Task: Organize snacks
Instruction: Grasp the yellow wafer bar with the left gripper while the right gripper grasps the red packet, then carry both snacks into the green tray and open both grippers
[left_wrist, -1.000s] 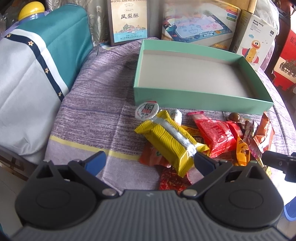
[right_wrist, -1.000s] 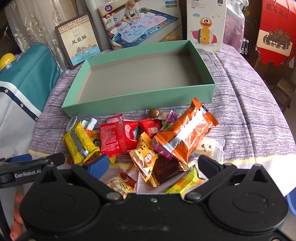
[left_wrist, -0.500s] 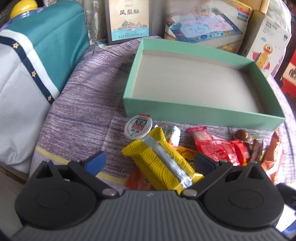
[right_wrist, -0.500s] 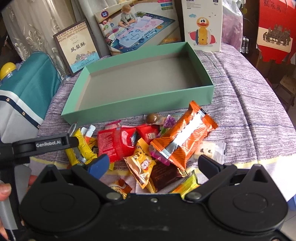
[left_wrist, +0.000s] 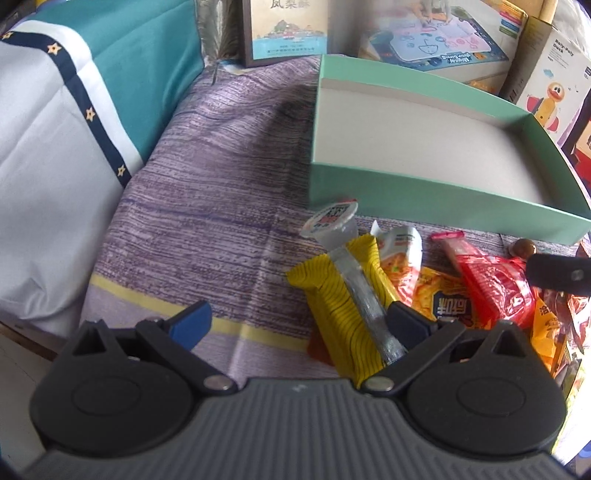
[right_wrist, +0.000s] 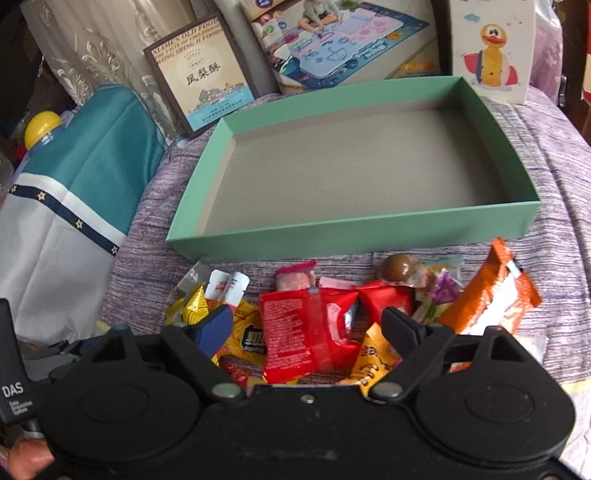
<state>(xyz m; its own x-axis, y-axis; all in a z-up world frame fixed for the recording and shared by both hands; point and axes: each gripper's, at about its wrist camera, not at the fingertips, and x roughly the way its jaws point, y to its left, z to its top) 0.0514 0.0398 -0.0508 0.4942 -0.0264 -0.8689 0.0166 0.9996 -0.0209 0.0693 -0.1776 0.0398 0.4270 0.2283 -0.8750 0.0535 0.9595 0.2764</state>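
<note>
Left gripper (left_wrist: 297, 321): fingers spread wide, gripping nothing. Blue finger (left_wrist: 190, 323) over bare purple cloth (left_wrist: 207, 192); dark finger (left_wrist: 406, 325) against the near end of the yellow snack bar (left_wrist: 343, 306). The bar lies flat inside the gap, close to the dark finger, running away from the gripper; its near end is hidden under the gripper body.

Right gripper (right_wrist: 308, 326): fingers wide apart and closing, pads not pressing on anything that can be seen. The red packet (right_wrist: 295, 332) lies between them, on top of the snack heap. Blue finger (right_wrist: 216, 326) over a yellow wrapper with dark lettering (right_wrist: 247, 338); dark finger (right_wrist: 400, 326) over a small orange-yellow packet (right_wrist: 373, 360).

Around the heap, left-wrist view: a sealed jelly cup (left_wrist: 332, 223) touching the far end of the yellow bar, a white sachet (left_wrist: 400, 243) just beside it.

Right-wrist view: a brown chocolate ball (right_wrist: 397, 267) behind the red packet, an orange packet (right_wrist: 491, 295) to the right of the dark finger.

Beyond: mint-green box (right_wrist: 369, 236), open-topped, just behind the heap on the cloth. Behind the box, a duck toy carton (right_wrist: 491, 48) and a framed-looking pastry box (right_wrist: 201, 77).
</note>
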